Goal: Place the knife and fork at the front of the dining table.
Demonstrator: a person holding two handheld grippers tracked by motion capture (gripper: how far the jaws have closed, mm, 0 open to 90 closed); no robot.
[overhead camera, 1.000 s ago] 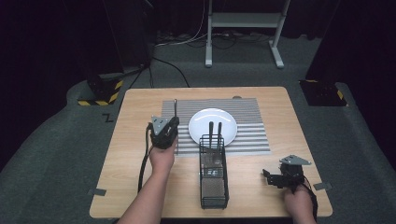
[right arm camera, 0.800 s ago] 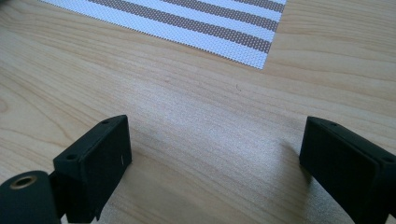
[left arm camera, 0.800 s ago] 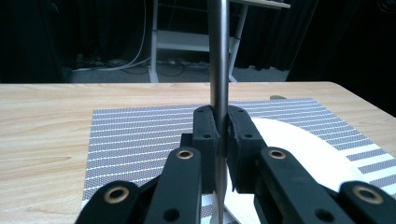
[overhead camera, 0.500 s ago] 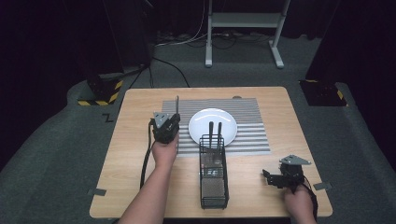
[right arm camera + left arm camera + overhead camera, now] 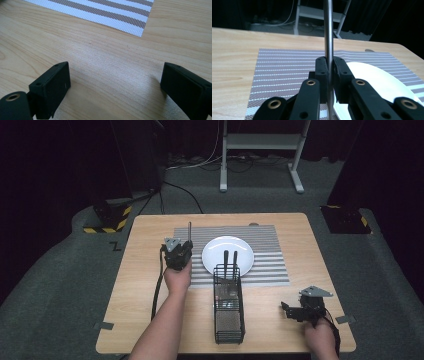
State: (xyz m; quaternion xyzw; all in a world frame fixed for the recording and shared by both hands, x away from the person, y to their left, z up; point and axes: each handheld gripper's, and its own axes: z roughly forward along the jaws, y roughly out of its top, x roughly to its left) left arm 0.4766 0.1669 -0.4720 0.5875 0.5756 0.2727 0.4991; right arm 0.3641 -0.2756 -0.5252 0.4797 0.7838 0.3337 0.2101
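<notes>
Over striped placemat (image 5: 287, 67), perhaps cutlery handle (image 5: 328, 37) between left fingers (image 5: 322, 68).

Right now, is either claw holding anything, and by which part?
The left gripper pinches a thin metal utensil by its slim shaft; which end cannot be told. The right gripper is open, empty.

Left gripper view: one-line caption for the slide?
Left gripper clamped on a slim metal utensil handle, held upright over the striped placemat beside the white plate.

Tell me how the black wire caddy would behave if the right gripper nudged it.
The wire caddy looks light, being open mesh, so it would probably slide on the smooth table. It is long and low, so tipping seems unlikely, though the utensil handles standing in it may rattle.
</notes>
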